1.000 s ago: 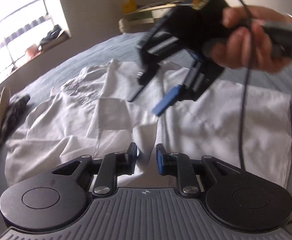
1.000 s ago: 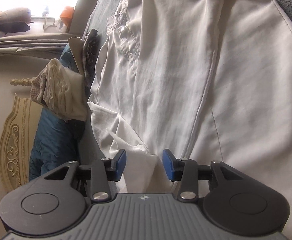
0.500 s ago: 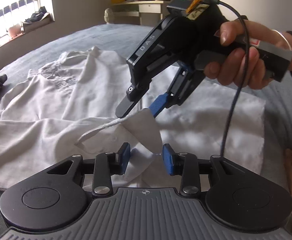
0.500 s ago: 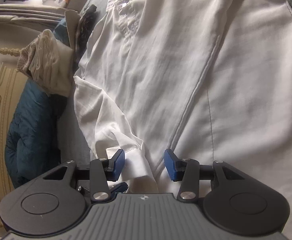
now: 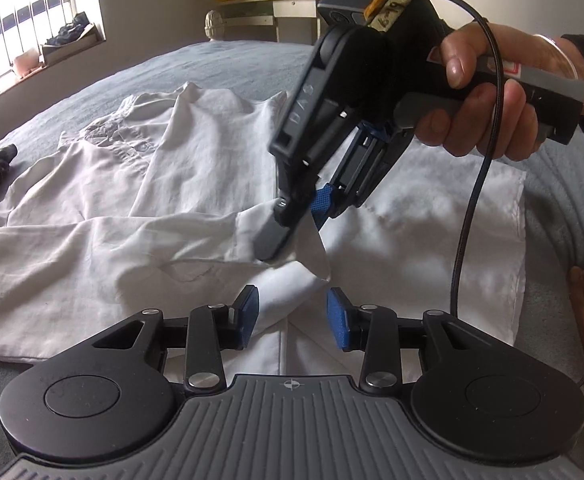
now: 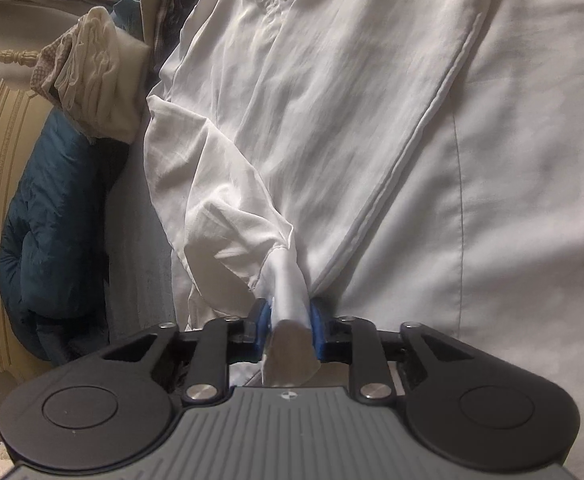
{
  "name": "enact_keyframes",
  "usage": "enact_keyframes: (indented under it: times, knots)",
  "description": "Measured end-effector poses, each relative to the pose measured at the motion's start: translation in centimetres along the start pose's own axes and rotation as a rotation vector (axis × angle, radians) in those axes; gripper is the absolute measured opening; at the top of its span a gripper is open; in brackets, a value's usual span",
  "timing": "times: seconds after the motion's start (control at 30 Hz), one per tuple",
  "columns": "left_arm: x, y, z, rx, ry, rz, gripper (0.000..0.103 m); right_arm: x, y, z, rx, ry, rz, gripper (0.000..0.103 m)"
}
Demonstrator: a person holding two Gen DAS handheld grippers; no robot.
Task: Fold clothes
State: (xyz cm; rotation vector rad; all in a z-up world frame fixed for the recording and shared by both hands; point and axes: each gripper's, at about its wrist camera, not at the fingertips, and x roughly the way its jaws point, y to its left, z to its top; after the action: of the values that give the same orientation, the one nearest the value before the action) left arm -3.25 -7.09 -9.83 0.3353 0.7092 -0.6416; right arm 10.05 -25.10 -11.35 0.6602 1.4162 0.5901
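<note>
Left view: the shirt [image 5: 196, 184] lies spread on the bed [image 5: 92, 92], bare bedding around its edges. The left gripper [image 5: 292, 318] stands partly open, cuff [image 5: 288, 292] between, unpinched.

Right view: the right gripper [image 6: 290, 326] is closing, pinching the cuff [image 6: 288, 280]; a clothes pile [image 6: 92, 80] crowds the shirt's left edge.

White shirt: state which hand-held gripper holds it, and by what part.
The right hand-held gripper, jaws closing, pinches the white shirt by its sleeve cuff. The left hand-held gripper holds nothing.
</note>
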Motion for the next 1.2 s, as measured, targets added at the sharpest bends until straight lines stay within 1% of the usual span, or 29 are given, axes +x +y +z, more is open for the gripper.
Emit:
enact_keyframes:
  times: [0.03,0.1,0.23,0.3,0.53,0.77,1.03,1.2]
  knots:
    - [-0.2,0.1,-0.2,0.006,-0.003,0.010,0.038,-0.2,0.0,-0.1,-0.001,-0.007,0.001,0.011]
    - [-0.4,0.5,-0.6,-0.011,0.000,0.015,0.038,-1.0,-0.3,-0.2,0.017,-0.029,0.007,0.004]
    - [-0.8,1.4,-1.3,-0.087,0.010,-0.006,0.038,-3.5,-1.7,-0.7,0.066,-0.092,0.007,0.002]
    - [-0.7,1.6,-1.6,-0.107,0.022,-0.004,0.038,-5.0,-2.6,-1.1,0.093,-0.123,0.000,0.002]
    - [-0.2,1.5,-1.8,-0.098,0.060,0.027,0.038,-9.0,-5.6,-4.4,0.211,-0.195,-0.008,0.002]
    - [0.1,1.8,-1.7,-0.116,0.077,0.036,0.038,-10.9,-7.5,-7.1,0.284,-0.243,-0.008,0.002]
    - [0.1,1.9,-1.8,-0.128,0.085,0.044,0.038,-12.7,-8.9,-7.6,0.306,-0.286,-0.048,0.002]
    - [0.2,1.8,-1.8,-0.126,0.089,0.048,0.038,-13.5,-9.7,-7.5,0.325,-0.308,-0.058,0.002]
